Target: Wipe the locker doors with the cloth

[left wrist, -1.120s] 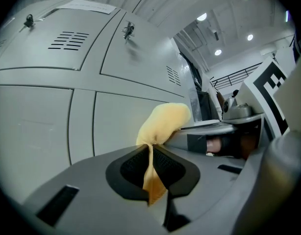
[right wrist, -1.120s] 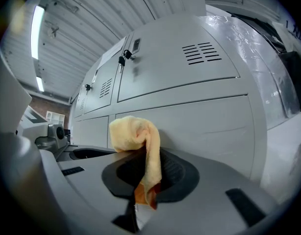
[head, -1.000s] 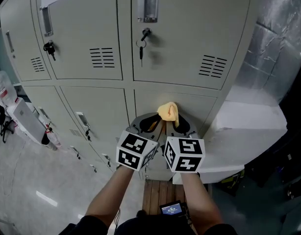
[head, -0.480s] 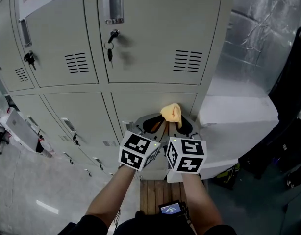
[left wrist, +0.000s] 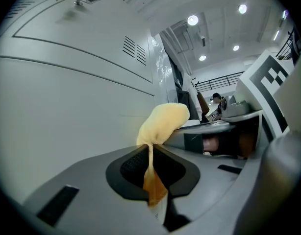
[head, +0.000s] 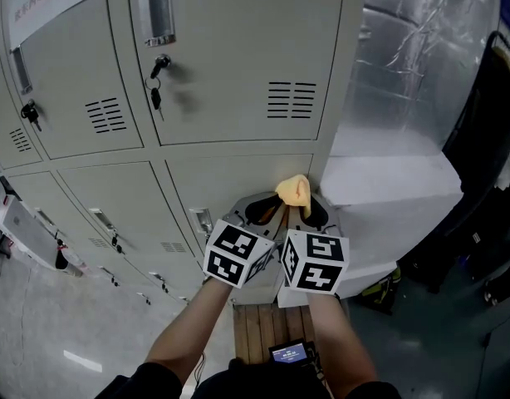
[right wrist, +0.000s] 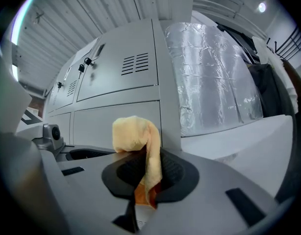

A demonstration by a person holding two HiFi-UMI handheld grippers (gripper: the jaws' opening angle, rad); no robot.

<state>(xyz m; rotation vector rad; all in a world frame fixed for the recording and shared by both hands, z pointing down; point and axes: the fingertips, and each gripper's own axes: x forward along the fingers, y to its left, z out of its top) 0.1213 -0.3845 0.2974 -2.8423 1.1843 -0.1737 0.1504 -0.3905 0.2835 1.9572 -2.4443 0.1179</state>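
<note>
the left gripper (left wrist: 150, 173) and right gripper (right wrist: 143, 175) both pinch the yellow cloth (head: 293, 193), held near a lower locker door (head: 238, 181); wiping looks not yet begun, every door left.

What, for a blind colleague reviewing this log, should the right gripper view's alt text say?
The right gripper has its jaws shut on a yellow cloth, whose bunched end stands above them. Beyond are grey locker doors, the upper one with vent slots, and a crinkled silver foil surface to their right.
</note>
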